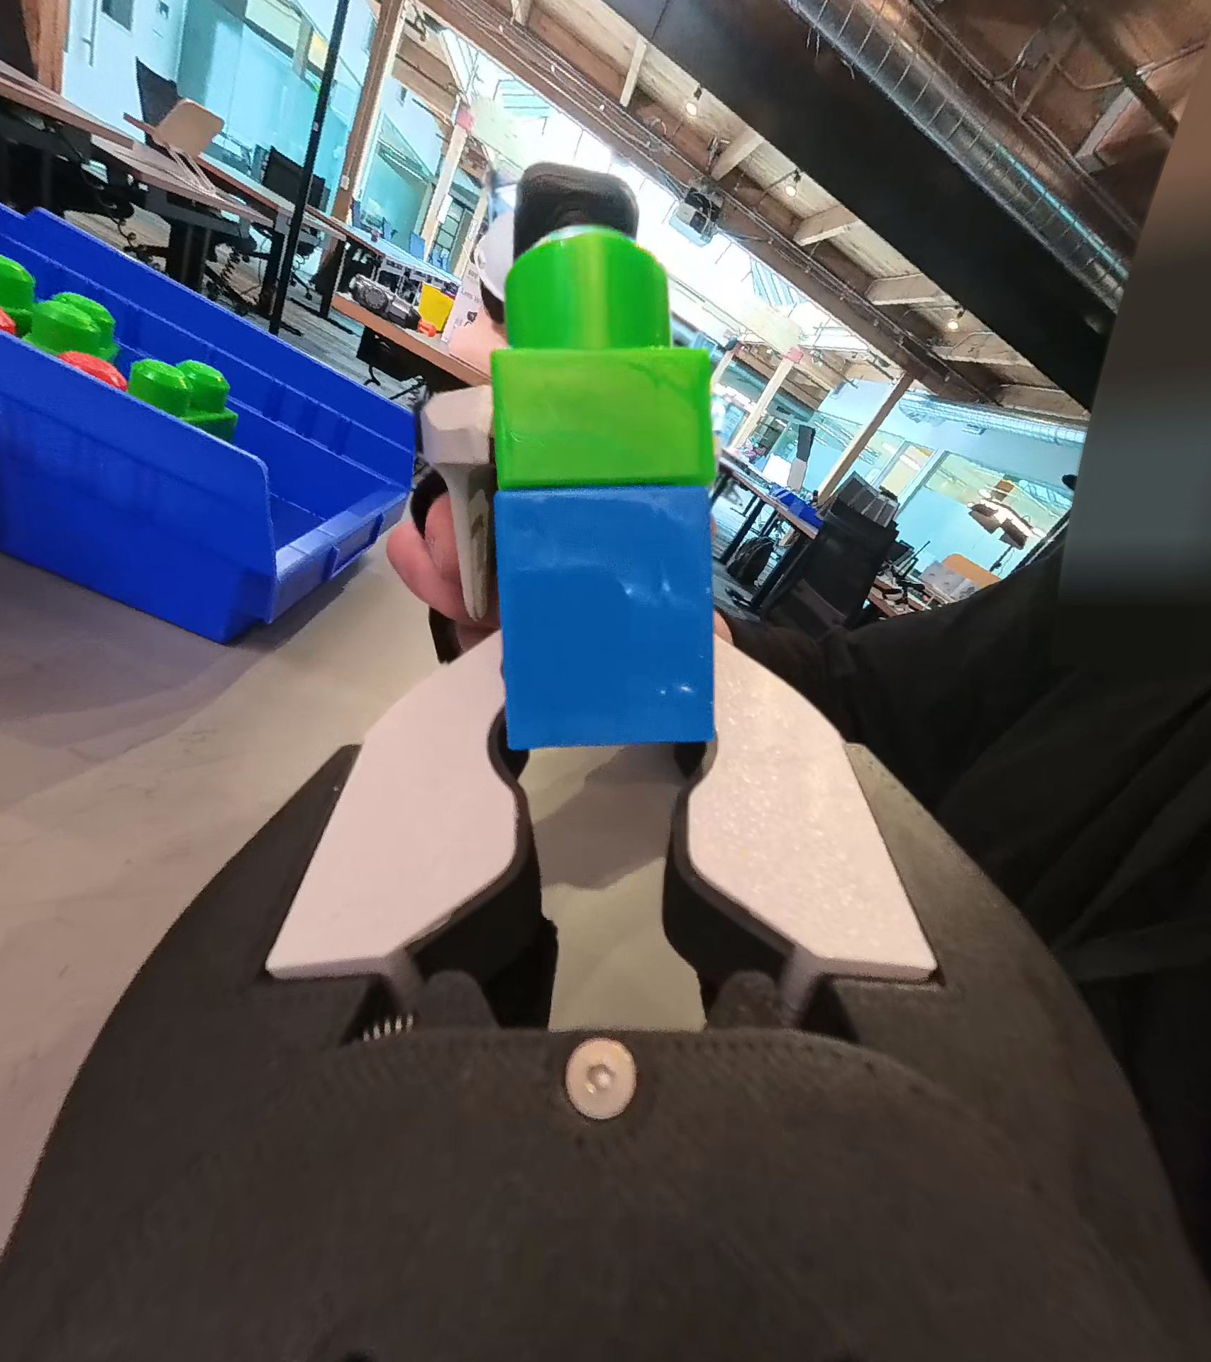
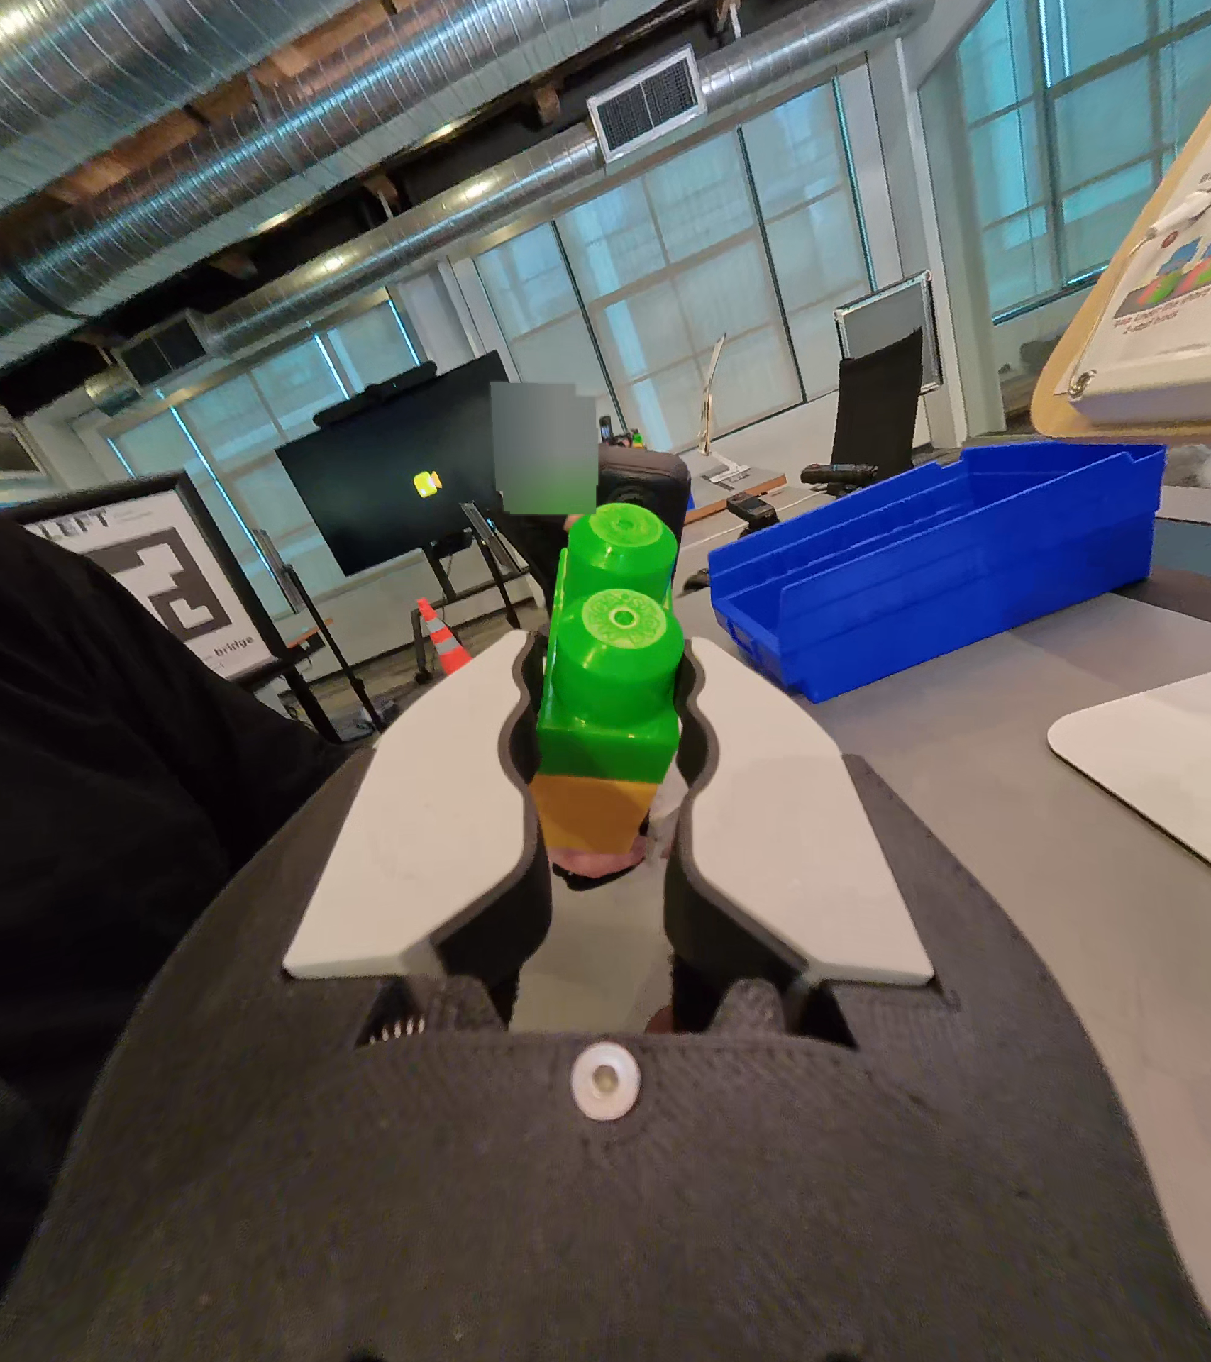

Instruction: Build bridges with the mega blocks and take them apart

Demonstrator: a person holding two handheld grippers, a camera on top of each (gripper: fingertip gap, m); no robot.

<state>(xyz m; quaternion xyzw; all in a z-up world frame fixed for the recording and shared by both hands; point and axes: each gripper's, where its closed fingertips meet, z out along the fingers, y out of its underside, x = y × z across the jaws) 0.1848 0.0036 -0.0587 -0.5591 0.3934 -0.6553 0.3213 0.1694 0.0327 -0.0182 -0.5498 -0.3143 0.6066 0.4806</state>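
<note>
We found the left gripper (image 1: 606, 726) clamped on the blue block (image 1: 606, 619) and the right gripper (image 2: 609, 707) on the green block (image 2: 606, 707), held aloft, apparently joined; separation wanted a straight, steady pull.

Clearances and obstructions

Between the gripper heads: stacked blocks (image 1: 602, 516) fill the gap. Left: blue bin (image 1: 145, 472) with loose blocks (image 1: 64, 324) blocks passage; bare table (image 1: 108, 737) before it open. Right: document stand (image 2: 1177, 258) overhangs.
</note>
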